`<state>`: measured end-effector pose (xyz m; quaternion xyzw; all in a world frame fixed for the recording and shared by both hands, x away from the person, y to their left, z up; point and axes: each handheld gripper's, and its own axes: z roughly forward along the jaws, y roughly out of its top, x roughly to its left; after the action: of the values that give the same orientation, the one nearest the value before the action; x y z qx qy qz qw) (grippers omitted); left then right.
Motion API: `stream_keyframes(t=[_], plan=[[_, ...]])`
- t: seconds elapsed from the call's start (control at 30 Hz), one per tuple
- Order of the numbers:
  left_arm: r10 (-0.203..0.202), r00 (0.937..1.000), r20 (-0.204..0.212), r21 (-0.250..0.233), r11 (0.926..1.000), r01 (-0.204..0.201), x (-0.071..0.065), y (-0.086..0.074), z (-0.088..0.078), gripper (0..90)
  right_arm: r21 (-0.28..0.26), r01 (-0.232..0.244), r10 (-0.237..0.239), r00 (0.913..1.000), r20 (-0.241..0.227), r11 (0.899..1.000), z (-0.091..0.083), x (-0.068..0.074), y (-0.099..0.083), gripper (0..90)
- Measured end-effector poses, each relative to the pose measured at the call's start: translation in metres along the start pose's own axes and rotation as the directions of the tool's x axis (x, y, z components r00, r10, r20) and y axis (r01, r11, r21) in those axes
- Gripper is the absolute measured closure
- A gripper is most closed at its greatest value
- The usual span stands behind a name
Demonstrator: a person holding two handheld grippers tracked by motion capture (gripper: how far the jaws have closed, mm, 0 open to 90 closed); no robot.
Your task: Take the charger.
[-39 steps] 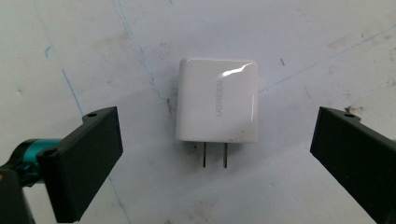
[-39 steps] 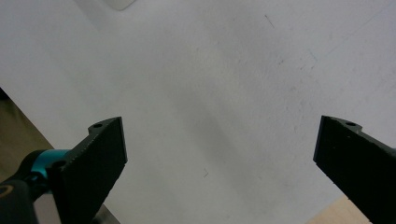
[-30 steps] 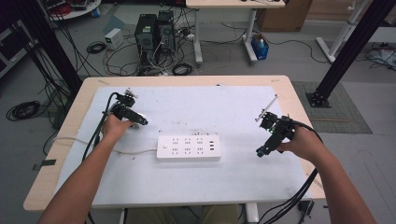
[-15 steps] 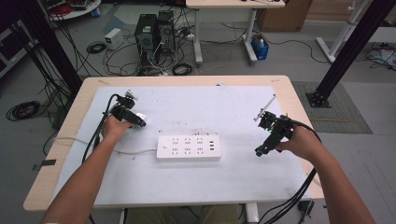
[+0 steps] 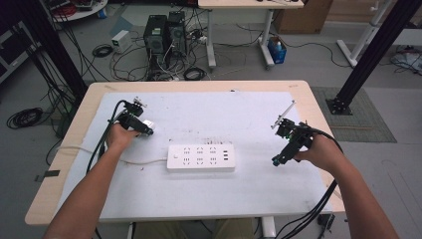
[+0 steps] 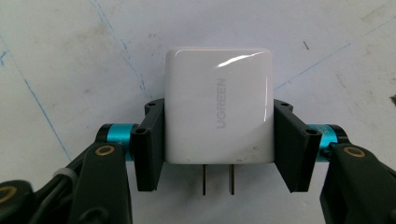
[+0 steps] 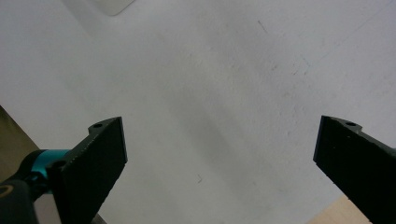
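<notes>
A white UGREEN charger (image 6: 218, 105) lies flat on the white table cover (image 5: 214, 114), its two prongs (image 6: 217, 181) pointing back toward the camera in the left gripper view. My left gripper (image 6: 219, 140) has just been closing and is now shut on it, with a black pad (image 6: 150, 149) pressed against each side. From above, the left gripper (image 5: 144, 128) and the charger (image 5: 149, 125) sit at the table's left. A white power strip (image 5: 200, 158) lies in the middle. My right gripper (image 5: 276, 160) hovers at the right with its jaws wide open and nothing between them (image 7: 224, 149).
The strip's white cable (image 5: 142, 161) runs left under my left forearm. Black gripper cables (image 5: 107, 134) trail off both sides of the table. The table's wooden edge (image 7: 355, 212) lies close to the right gripper. Computer towers (image 5: 164, 32) stand on the floor behind.
The left gripper's jaws have drawn in onto the white charger. Both hands have stayed where they were.
</notes>
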<state>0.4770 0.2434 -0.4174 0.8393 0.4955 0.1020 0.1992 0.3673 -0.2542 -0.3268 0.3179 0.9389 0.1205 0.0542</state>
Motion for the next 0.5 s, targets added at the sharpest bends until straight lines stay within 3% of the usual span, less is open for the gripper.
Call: stream_keyframes(t=[0.2, 0.5], plan=[[-0.008, 0.9998, 0.018, -0.02, 0.9998, 0.009, 0.001, 0.0, -0.008, 42.5, -0.001, 0.003, -0.003, 1.0, 0.006, 1.0, -0.002, -0.001, -0.002, 2.0], [0.036, 0.9986, 0.04, -0.103, 0.9942, -0.031, -0.005, -0.003, -0.041, 42.5, -0.027, -0.013, 0.013, 0.9997, 0.02, 1.0, -0.005, 0.0, -0.003, 2.0]])
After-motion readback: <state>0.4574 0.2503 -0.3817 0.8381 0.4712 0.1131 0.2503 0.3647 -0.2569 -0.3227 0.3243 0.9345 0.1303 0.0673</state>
